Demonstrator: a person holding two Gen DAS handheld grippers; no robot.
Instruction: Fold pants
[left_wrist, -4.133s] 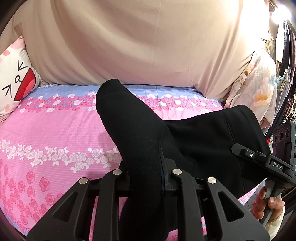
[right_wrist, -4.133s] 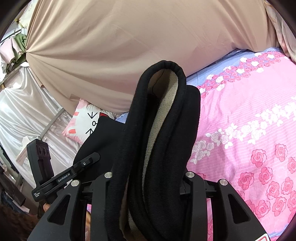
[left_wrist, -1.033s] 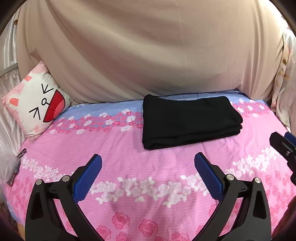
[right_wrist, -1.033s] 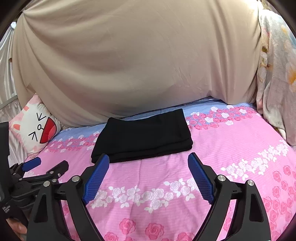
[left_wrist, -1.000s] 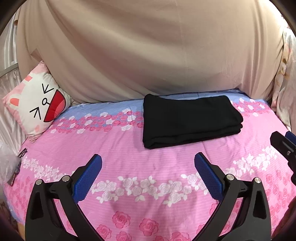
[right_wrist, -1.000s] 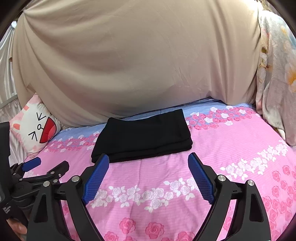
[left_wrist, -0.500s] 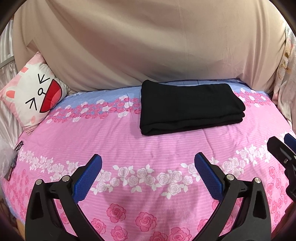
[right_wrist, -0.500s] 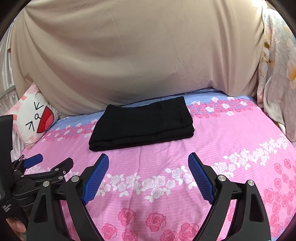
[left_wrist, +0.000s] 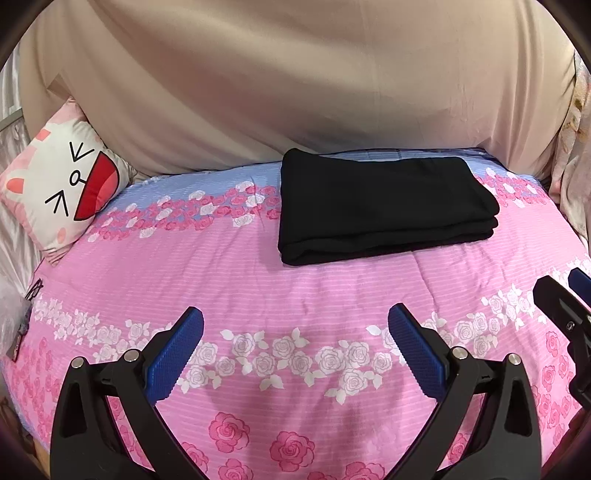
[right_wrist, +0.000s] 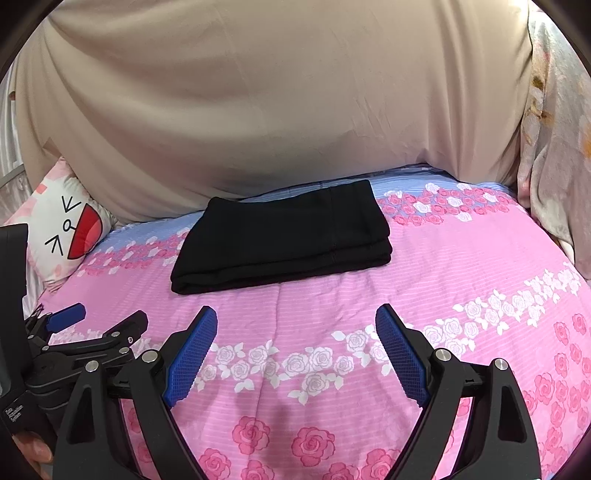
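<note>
Black pants (left_wrist: 380, 206) seen folded into a flat rectangular stack, layered edges visible along near and right sides. Stack lies on bed, toward far edge, partly on blue band of the floral bedspread (left_wrist: 295, 295), partly on pink area w/ rose print. In right wrist view same pants (right_wrist: 284, 236) sit centre-frame, a seam line visible across top layer.

Left claw (left_wrist: 295, 350) held above bedspread, near side of bed, well apart from pants; blue pads (left_wrist: 173, 356) spread wide, nothing between them. Right claw (right_wrist: 295, 350) likewise spread wide w/ blue pads (right_wrist: 192, 354), nothing pinched, also well short of pants. Left claw's body also seen at left edge of right wrist view; part of right claw seen at right edge of left wrist view.

Cartoon-face cushion (left_wrist: 59, 188) (white/pink, red mouth) propped at far-left corner of bed, apart from pants. Beige drape (left_wrist: 295, 92) hangs behind bed, its lower edge just behind pants. Floral fabric (right_wrist: 554, 147) hangs at right.
</note>
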